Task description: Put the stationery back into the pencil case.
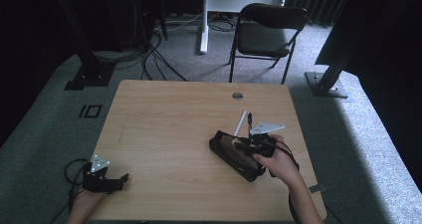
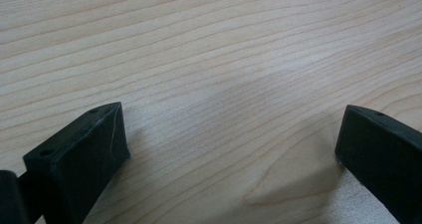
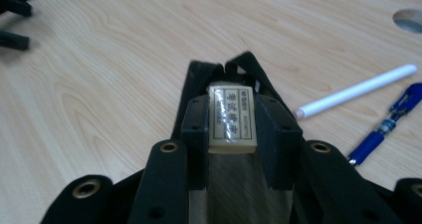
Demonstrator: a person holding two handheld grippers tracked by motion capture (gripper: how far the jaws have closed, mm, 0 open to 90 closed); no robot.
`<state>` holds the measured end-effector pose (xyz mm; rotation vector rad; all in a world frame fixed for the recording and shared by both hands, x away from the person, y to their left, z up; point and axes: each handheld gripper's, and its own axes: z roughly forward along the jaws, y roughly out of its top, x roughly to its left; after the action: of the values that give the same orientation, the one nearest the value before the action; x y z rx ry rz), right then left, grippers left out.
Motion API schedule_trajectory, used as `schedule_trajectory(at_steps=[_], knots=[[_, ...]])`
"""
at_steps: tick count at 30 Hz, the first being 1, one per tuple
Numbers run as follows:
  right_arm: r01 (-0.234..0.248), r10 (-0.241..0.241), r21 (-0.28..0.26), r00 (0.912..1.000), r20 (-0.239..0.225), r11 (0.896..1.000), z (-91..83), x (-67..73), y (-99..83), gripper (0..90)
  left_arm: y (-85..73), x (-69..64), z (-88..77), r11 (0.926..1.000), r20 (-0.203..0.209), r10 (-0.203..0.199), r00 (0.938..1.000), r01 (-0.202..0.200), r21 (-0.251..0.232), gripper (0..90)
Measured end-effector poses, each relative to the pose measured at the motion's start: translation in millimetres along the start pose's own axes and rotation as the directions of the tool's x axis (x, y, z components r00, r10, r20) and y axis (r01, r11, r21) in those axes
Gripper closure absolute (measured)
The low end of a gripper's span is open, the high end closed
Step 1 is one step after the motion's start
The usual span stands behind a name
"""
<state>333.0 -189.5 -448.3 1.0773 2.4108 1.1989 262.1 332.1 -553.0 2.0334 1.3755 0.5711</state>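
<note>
My right gripper is shut on a small cream eraser with a printed label, its pads pressing on both long sides. It hangs over the mouth of an open black pencil case. In the high view the case lies right of the table's middle, with the right gripper over its far end. A white pen and a blue pen lie just beyond the case. My left gripper rests at the front left of the table, open, with bare wood between its jaws.
The wooden table has a round cable hole near its far edge. A black folding chair and a white desk leg stand behind the table. Cables lie on the grey carpet at the back left.
</note>
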Motion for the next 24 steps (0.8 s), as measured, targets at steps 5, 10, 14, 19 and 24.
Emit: schedule_trajectory(at_steps=[5,10,14,19,24], knots=[[-0.013,0.013,0.039,0.9999,-0.006,0.999,11.1,-1.3,-3.9,68.1,0.0,0.0,0.0,1.0,0.0,0.0,1.0,0.0,0.0,0.2],[-0.011,0.011,0.076,0.9999,0.001,0.997,20.6,-2.3,-5.4,68.1,0.0,0.0,0.0,1.0,0.0,-0.001,1.0,0.001,0.0,0.2],[-0.011,0.011,0.094,0.9999,0.003,0.995,26.2,-2.9,-6.4,68.1,0.0,0.0,0.0,1.0,0.0,0.0,1.0,0.0,0.0,0.2],[0.005,-0.006,0.133,1.0,0.007,0.991,34.7,-3.2,-7.8,68.1,0.0,0.0,0.0,1.0,0.0,0.0,1.0,0.0,0.0,0.2],[0.017,-0.019,0.141,0.9997,0.014,0.99,36.9,-2.6,-6.4,68.1,0.0,0.0,0.0,1.0,0.0,0.0,1.0,0.0,0.0,0.2]])
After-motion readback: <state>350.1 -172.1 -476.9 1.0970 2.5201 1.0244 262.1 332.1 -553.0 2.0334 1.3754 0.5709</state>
